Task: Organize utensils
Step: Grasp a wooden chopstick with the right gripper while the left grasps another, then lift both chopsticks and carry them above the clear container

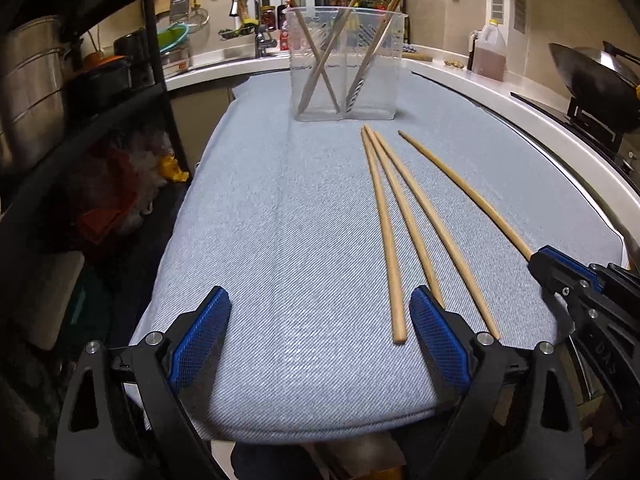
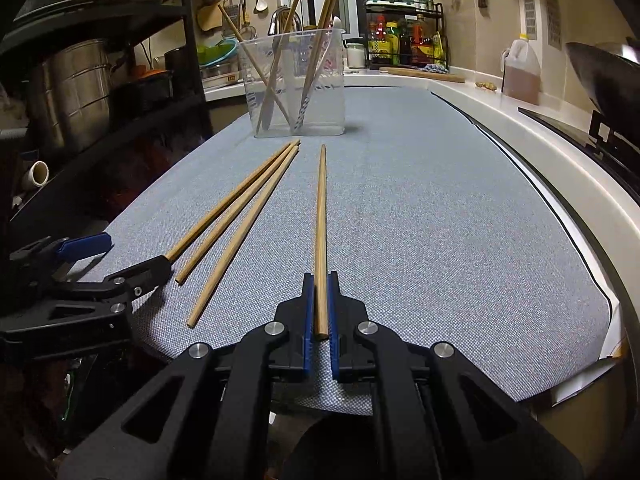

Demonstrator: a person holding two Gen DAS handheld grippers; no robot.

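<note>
Three wooden chopsticks lie fanned on the blue-grey cloth; they also show in the right wrist view. A fourth chopstick lies apart to their right; it also shows in the left wrist view. My right gripper is shut on its near end; the gripper also shows in the left wrist view. My left gripper is open and empty just left of the three chopsticks; it also shows in the right wrist view. A clear plastic container at the far end holds several chopsticks and utensils.
The cloth-covered board runs between a black rack with steel pots on the left and a white counter on the right. A wok and an oil jug stand on the counter.
</note>
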